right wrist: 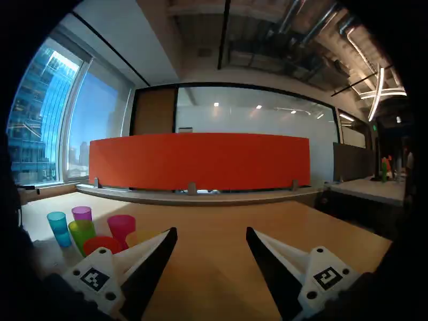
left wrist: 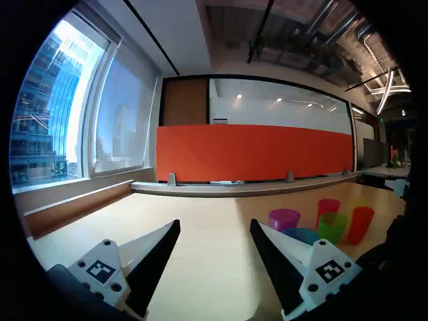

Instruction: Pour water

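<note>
Tabletop (left wrist: 214,203) of pale wood runs from the near edge to an orange divider panel (left wrist: 251,152) at its far side, with tall windows (left wrist: 48,117) off to the left. The left gripper (left wrist: 215,224) points across bare wood, its jaws spread wide with nothing between them. The right gripper (right wrist: 211,231) does likewise, jaws apart and empty. Clustered on the table, right of the left gripper and left of the right one, stand a red cup (left wrist: 360,224), a green cup (left wrist: 331,227), a pink cup (left wrist: 328,205), a purple cup (left wrist: 284,218), a blue cup (left wrist: 303,234) partly behind a finger, and a yellow cup (left wrist: 357,203) behind the red. Whether any holds water cannot be told.
</note>
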